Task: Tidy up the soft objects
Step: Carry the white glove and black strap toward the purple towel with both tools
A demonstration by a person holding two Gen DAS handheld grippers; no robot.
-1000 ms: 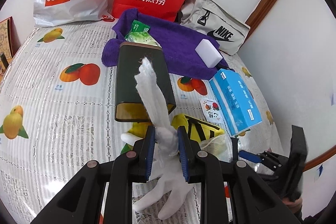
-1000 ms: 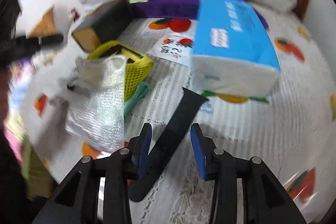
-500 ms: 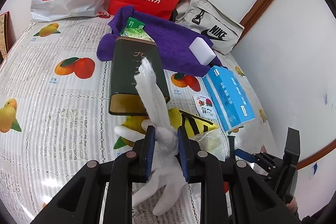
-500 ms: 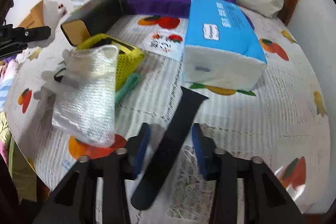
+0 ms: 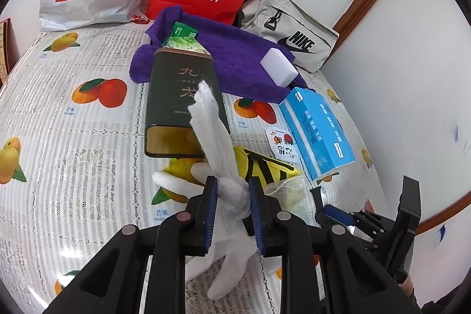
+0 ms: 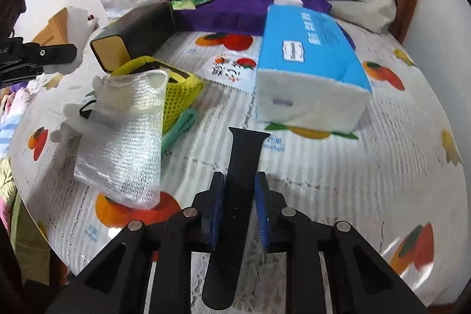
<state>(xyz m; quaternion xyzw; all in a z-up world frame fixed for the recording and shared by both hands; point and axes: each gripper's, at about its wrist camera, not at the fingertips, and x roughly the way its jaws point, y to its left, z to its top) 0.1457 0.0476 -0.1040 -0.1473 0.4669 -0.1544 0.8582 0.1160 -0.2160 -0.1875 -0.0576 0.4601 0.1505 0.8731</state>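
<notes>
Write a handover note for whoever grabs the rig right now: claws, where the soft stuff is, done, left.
Left claw: shut on the white glove, bunched between the pads, lifted off the table.
Right claw: jaws have just been closing and now pinch the black strap, which lies flat on the tablecloth.
On the table: mesh pouch and yellow net bag to the left, blue tissue pack ahead, purple towel at the back with a white sponge on it.
Done: both items gripped.
Left: lift the strap, place both; where they go is not shown.
</notes>
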